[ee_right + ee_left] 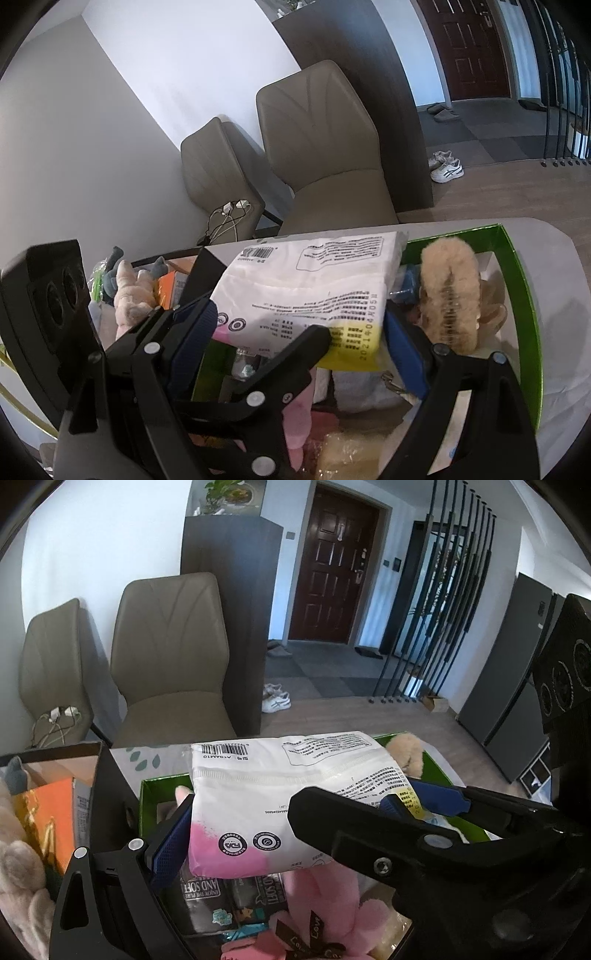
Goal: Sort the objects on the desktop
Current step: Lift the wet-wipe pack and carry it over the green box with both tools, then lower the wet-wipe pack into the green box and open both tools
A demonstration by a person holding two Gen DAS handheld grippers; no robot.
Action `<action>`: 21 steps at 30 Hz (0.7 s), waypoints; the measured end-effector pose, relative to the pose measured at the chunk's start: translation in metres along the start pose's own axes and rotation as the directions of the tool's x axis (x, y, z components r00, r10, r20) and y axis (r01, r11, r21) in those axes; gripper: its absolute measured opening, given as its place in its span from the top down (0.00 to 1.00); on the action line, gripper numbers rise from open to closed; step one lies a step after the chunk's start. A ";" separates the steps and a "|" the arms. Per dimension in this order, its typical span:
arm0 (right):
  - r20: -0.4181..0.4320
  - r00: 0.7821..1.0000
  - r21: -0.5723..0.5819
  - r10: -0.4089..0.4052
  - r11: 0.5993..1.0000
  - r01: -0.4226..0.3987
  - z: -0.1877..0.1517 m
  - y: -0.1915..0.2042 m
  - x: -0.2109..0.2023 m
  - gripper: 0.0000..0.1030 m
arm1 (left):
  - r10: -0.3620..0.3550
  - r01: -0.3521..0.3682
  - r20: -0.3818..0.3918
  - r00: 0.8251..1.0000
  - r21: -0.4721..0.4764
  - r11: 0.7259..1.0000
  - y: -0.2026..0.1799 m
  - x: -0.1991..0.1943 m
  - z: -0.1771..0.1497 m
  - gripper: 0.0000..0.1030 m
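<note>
In the left wrist view, the left tongs (280, 819) are clamped across a white tissue pack (280, 786) with a pink corner: one blue pad (168, 845) presses its left edge, and the other blue pad (393, 805) sits against its right end, where a yellow label shows. The pack is held above an open green box (147, 794) that stands on the worktop (147, 755). Under the pack lie a pink plush toy (328, 904) with a dark ribbon and dark packets printed with white lettering (201, 890). A beige fluffy item (406, 751) lies at the far side of the box. At the left edge stands a second container (92, 753) holding an orange carton (55, 812) and pale plush toys (18, 867). The right tongs' black body (569, 672) shows at the right edge. In the right wrist view, the right tongs (299, 343) stand wide around the same tissue pack (314, 280), one blue pad (195, 332) touching its left side and the other (404, 350) against its yellow end, so both tongs grip the pack together above the green box (517, 273). The beige fluffy item (450, 291) lies inside the box to the right of the pack. To the left, a pale plush toy (133, 291) and a grey one (110, 273) lie beside the orange carton (170, 288). Two taupe chairs (321, 147) stand beyond the worktop (565, 332), and white trainers (447, 170) rest on the floor.
</note>
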State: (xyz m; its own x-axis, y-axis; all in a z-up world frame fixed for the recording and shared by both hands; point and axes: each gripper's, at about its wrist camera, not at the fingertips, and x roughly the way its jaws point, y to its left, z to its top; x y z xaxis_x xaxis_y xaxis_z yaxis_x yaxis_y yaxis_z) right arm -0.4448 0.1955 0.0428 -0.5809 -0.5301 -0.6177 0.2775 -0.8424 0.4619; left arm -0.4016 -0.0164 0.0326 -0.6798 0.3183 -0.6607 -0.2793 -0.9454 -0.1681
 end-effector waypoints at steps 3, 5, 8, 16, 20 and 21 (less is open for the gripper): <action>0.006 1.000 0.017 -0.001 1.000 0.001 0.000 -0.002 0.005 0.11 | -0.002 0.002 -0.022 1.000 -0.025 1.000 0.005 0.007 -0.002 0.08; -0.004 1.000 0.030 -0.001 1.000 0.001 -0.001 -0.006 0.010 0.09 | 0.001 -0.002 -0.038 0.999 -0.035 0.999 0.007 0.009 -0.004 0.08; 0.004 1.000 0.051 0.002 0.999 -0.002 0.000 -0.012 0.011 0.07 | -0.027 0.025 -0.042 0.999 -0.051 0.998 0.011 0.006 -0.004 0.08; 0.128 0.991 0.089 0.045 0.994 -0.056 0.008 -0.021 -0.026 0.11 | -0.013 0.014 0.011 1.000 -0.037 0.999 0.004 -0.012 0.001 0.08; 0.111 0.992 0.072 0.056 0.995 -0.064 0.010 -0.019 -0.031 0.40 | -0.003 0.005 0.042 0.999 -0.047 0.999 0.008 -0.018 0.003 0.09; 0.100 0.993 0.069 0.060 0.995 -0.067 0.010 -0.019 -0.030 0.50 | -0.016 0.018 0.041 0.999 -0.067 0.998 0.010 -0.018 0.003 0.15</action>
State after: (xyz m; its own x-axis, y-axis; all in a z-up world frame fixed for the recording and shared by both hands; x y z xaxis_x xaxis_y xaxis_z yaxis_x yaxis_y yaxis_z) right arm -0.4402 0.2279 0.0589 -0.6371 -0.5672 -0.5219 0.2621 -0.7962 0.5453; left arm -0.3943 -0.0316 0.0449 -0.7025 0.3357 -0.6275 -0.2458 -0.9419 -0.2289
